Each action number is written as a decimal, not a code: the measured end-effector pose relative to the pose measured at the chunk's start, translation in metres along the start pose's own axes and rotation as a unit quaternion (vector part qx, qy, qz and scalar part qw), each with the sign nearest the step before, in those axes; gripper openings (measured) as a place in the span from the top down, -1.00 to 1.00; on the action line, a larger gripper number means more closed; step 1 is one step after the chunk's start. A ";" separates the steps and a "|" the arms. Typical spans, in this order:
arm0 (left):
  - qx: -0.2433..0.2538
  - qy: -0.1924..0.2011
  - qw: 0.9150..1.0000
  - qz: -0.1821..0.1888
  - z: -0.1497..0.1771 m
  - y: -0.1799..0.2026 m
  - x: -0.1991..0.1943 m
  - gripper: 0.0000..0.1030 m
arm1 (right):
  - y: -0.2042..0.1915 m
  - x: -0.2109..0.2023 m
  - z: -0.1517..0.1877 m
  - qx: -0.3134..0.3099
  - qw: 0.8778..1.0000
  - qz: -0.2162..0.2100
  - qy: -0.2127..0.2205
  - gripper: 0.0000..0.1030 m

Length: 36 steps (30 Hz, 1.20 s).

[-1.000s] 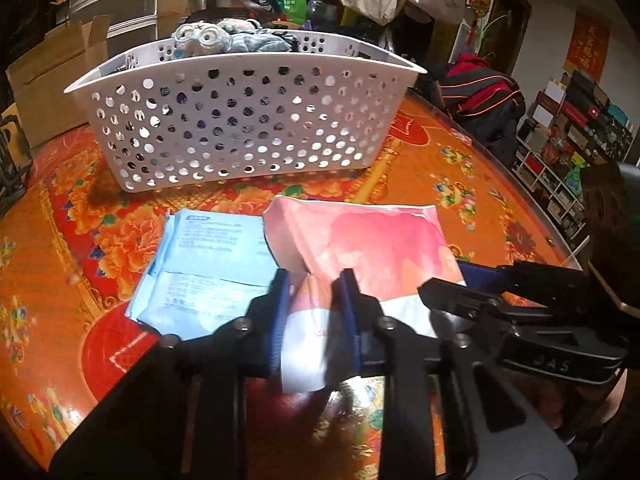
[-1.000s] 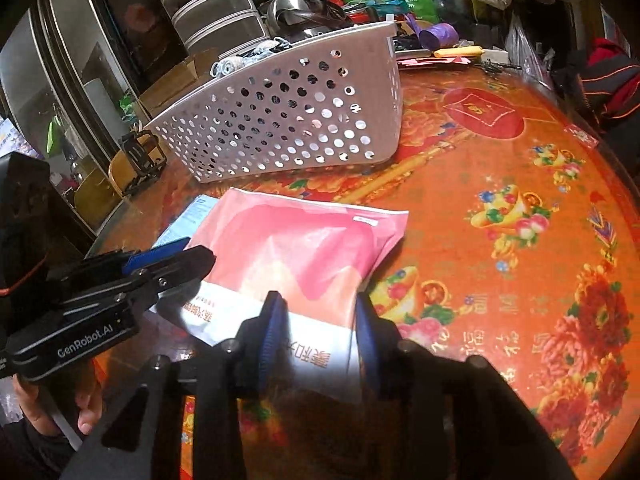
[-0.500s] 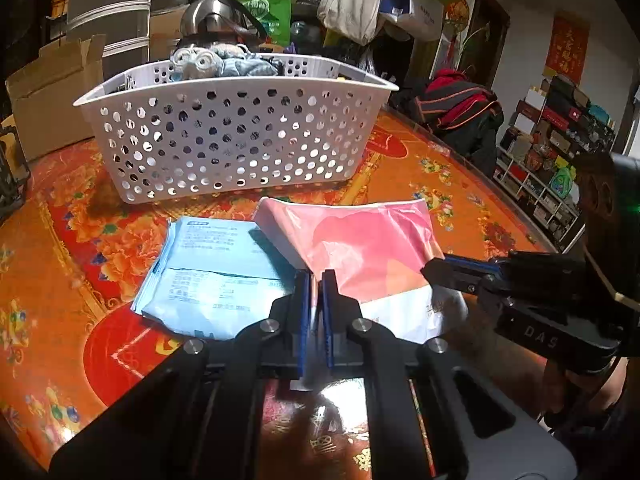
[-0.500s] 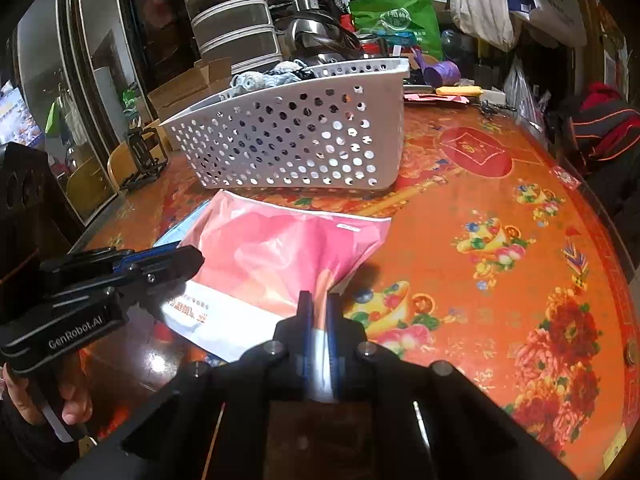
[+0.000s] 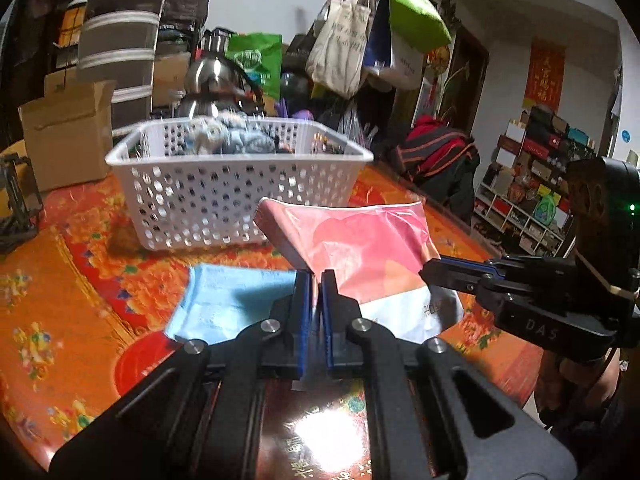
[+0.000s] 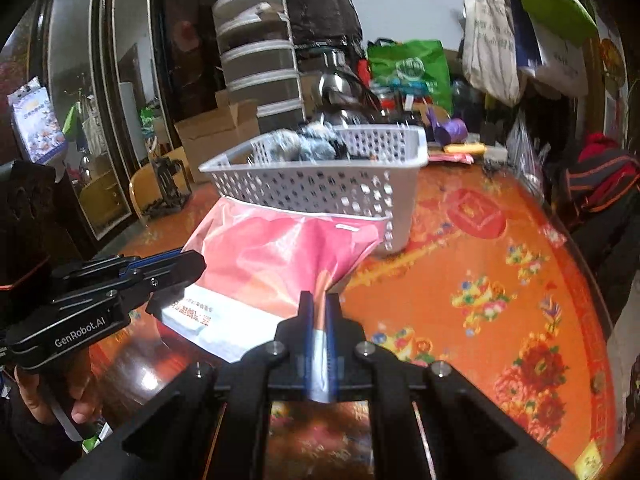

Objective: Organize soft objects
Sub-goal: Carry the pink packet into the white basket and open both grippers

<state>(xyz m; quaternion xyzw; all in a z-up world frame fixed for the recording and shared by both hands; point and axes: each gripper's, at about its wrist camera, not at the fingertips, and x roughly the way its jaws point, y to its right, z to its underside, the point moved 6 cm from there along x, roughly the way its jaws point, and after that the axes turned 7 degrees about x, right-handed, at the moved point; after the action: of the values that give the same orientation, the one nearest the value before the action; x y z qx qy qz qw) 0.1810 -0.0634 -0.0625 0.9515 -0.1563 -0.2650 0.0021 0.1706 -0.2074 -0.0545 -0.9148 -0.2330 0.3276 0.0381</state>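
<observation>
A soft pink and white plastic pack (image 5: pixel 372 252) hangs above the table, held at its near edge by both grippers. My left gripper (image 5: pixel 316 280) is shut on its left part. My right gripper (image 6: pixel 319 302) is shut on its right part; the pack also shows in the right wrist view (image 6: pixel 280 256). A light blue soft pack (image 5: pixel 228 304) lies flat on the table below, to the left. A white perforated basket (image 5: pixel 240 192) with soft toys and cloth in it stands just beyond the pack.
The round table (image 6: pixel 500 280) has an orange floral top. A cardboard box (image 5: pixel 68 132) and a steel kettle (image 5: pixel 212 80) stand behind the basket. A black metal stand (image 5: pixel 16 200) is at the left edge. Bags hang at the back.
Both grippers closed on the pink pack's near edge and lifted it off the table toward the basket. The blue pack stayed flat on the table.
</observation>
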 end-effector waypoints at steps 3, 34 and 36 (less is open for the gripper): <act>-0.001 0.013 1.000 -0.003 -0.012 -0.006 -0.013 0.90 | -0.011 -0.006 -0.013 -0.012 1.000 -0.005 0.012 0.92; -0.024 -0.035 0.996 -0.080 -0.176 -0.133 0.129 0.90 | 0.002 0.149 -0.182 -0.028 0.999 0.031 -0.014 0.92; -0.020 -0.042 0.995 -0.090 -0.171 -0.135 0.138 0.90 | 0.003 0.158 -0.175 -0.031 0.999 0.032 -0.021 0.92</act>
<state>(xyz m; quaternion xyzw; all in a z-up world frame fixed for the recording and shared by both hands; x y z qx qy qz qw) 0.4188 0.0101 0.0031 0.9496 -0.0648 -0.3065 -0.0094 0.3863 -0.1242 -0.0099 -0.9153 -0.2149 0.3405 -0.0058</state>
